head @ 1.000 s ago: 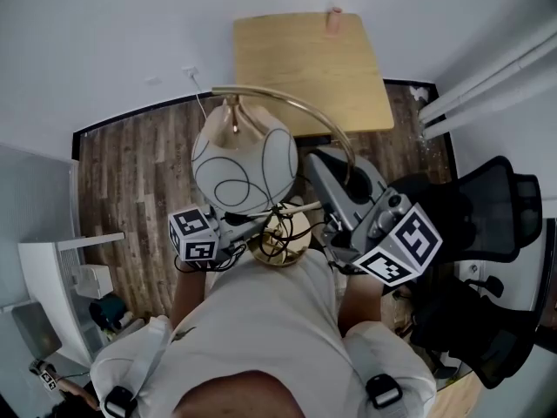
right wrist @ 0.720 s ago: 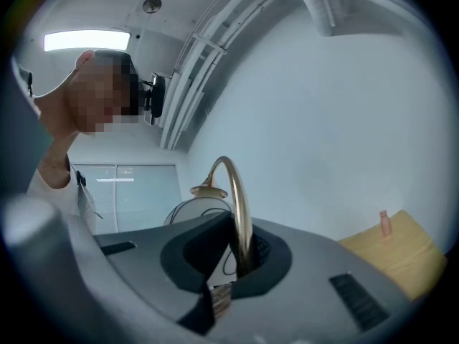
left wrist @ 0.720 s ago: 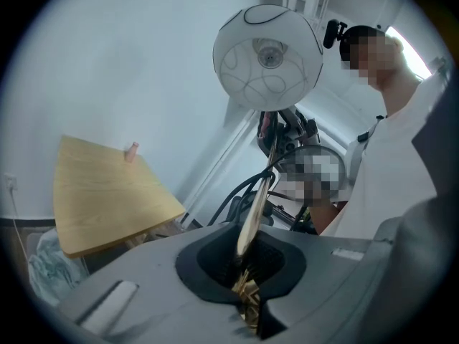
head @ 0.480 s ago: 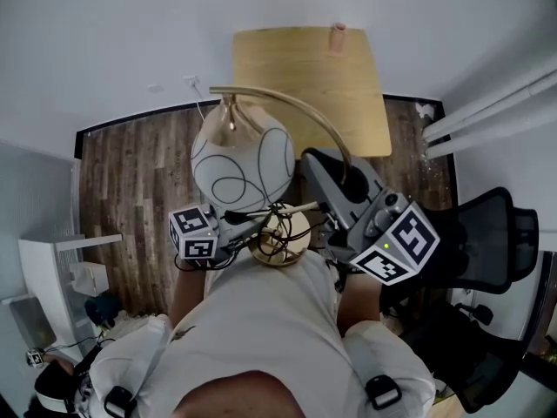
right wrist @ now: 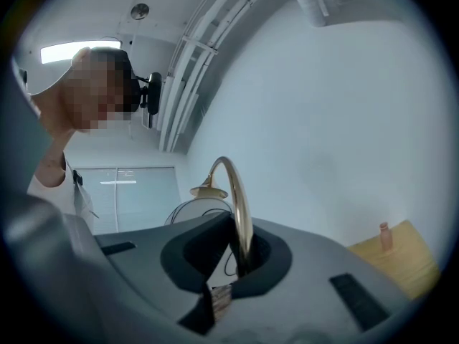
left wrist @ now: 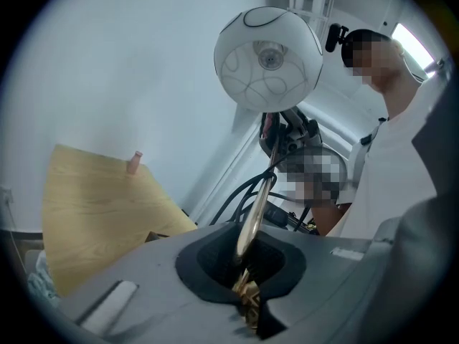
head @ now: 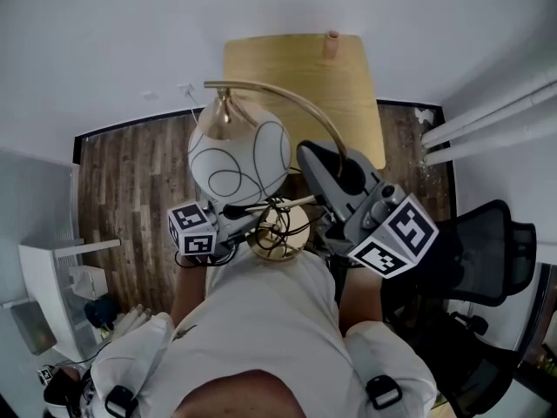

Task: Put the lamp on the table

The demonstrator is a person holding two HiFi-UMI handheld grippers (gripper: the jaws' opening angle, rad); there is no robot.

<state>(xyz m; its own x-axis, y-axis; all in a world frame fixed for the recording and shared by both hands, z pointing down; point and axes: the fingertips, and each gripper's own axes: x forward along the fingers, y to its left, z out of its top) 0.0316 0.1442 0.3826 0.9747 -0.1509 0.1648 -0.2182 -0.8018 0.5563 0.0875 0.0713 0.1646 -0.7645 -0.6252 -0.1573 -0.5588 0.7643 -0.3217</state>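
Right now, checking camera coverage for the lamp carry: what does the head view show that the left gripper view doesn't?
Only the head view: the wood floor, the black office chair and the lamp's round brass base. Only the left gripper view: the left gripper shut on the brass stem, and the globe shade seen from its underside opening. Both: that white globe shade and the wooden table with a small pink object at its far edge.

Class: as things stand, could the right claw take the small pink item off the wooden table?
Probably not: the right claw is shut on the lamp stem, with the pink item beyond it.
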